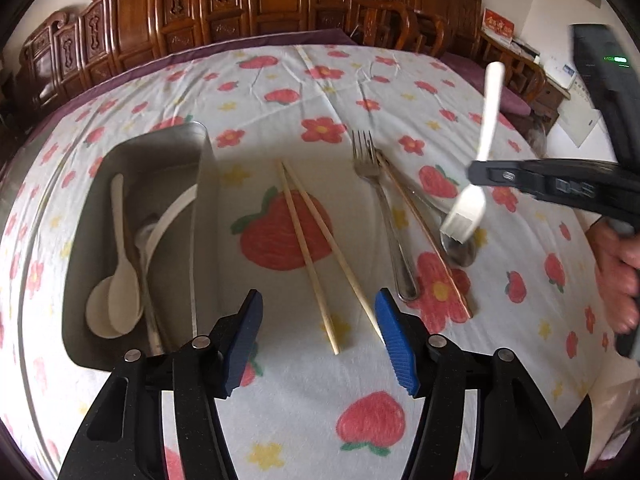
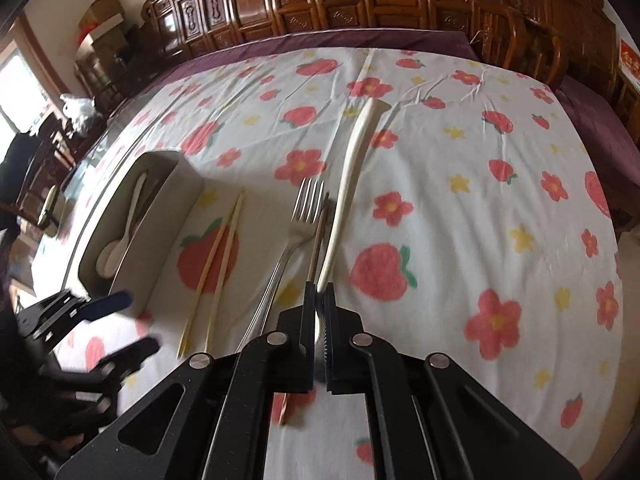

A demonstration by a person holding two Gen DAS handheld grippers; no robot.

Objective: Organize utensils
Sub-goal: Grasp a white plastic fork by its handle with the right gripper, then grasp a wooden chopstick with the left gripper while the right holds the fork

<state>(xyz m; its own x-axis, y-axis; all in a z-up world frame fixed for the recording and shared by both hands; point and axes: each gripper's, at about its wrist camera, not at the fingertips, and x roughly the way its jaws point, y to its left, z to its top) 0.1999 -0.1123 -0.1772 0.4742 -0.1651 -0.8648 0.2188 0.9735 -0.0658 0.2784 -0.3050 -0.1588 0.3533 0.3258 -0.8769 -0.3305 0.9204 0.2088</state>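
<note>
Right gripper clamps white fork above floral tablecloth

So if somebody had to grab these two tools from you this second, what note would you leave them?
Right gripper: jaws shut on the white plastic fork, lifted off the table.
Left gripper: jaws open, empty, hovering over the lower ends of the pale chopsticks.
Metal tray on the left: holds two white spoons and at least one more white utensil.
On the cloth to its right: the pale chopsticks, a metal fork, reddish chopsticks, a metal spoon.
Done: spoons in the tray.
Left: put the white fork in, then the rest.
</note>
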